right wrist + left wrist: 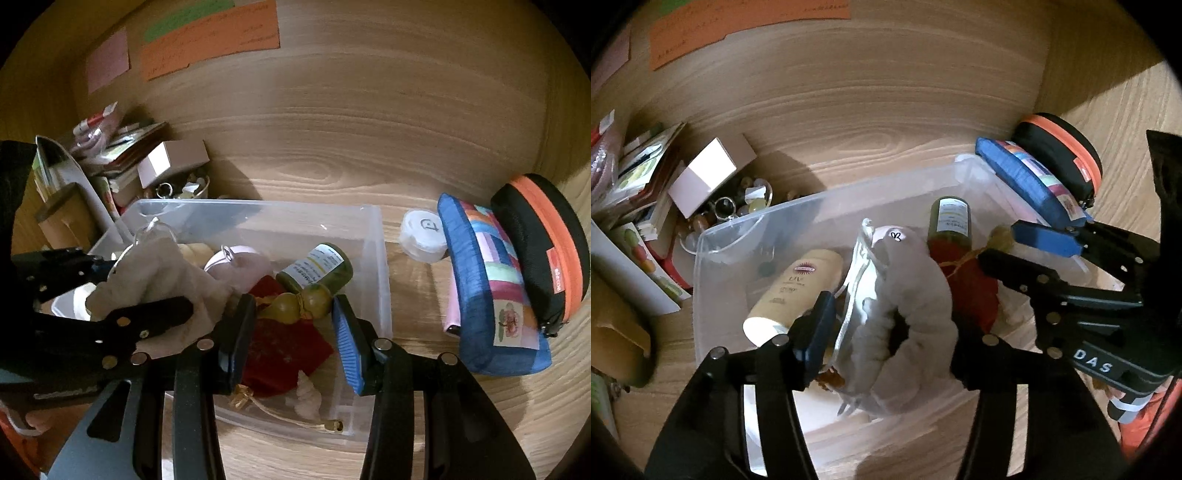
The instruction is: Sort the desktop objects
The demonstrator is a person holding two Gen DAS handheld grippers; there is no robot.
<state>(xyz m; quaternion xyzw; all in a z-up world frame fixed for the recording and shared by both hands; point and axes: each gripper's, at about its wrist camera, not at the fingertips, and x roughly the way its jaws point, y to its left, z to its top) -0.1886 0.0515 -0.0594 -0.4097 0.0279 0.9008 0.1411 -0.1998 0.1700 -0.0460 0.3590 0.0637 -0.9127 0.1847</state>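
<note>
Left hand-held gripper (886, 325): jaws stood apart over the clear bin (713, 254), the grey plush pouch (908, 306) lying loose between them.
Right hand-held gripper (291, 332): jaws were apart, straddling a two-lobed olive gourd (299, 306) without pressing it.
Bin contents: cream UV tube (794, 291) at 9 o'clock of the pouch; green bottle (317, 269) and red cloth (284, 354) beside the gourd.
Surface (424, 332): blue patchwork case (487, 288) and black-orange case (546, 243) at 3 o'clock of the bin.

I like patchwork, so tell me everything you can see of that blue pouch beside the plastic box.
The blue pouch looks like fabric, its face a patchwork of pink, orange, green and pale patches. It stands on its long edge on the wooden desk, leaning against a black case with an orange zip band. No gripper touches it.
</note>
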